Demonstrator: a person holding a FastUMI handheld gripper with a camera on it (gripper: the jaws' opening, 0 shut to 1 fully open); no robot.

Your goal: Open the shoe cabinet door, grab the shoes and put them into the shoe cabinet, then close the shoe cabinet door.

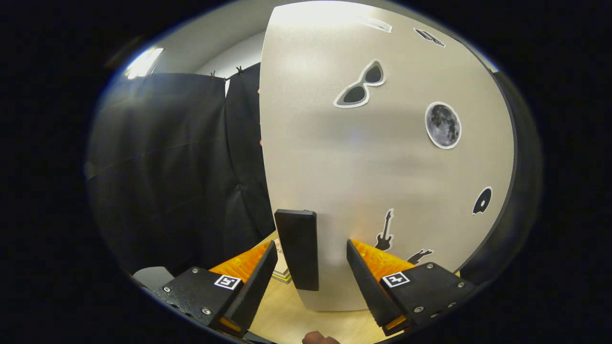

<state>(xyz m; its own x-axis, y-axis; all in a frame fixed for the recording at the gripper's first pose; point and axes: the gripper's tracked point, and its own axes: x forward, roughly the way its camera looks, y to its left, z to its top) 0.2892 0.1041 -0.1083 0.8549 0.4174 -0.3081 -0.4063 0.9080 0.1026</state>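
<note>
Black cloth hangs behind a pale wooden surface. Just ahead of the gripper, a sticker-covered shoe cabinet door stands close. Its dark handle sits between the spread fingers, untouched. Best to centre on the handle, pinch firmly, then move the door steadily.

One cabinet door; one handle; seven stickers.

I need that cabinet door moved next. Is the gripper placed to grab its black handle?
Probably yes: the gripper is open, and the handle on the door stands between its fingers with nothing in the way.
</note>
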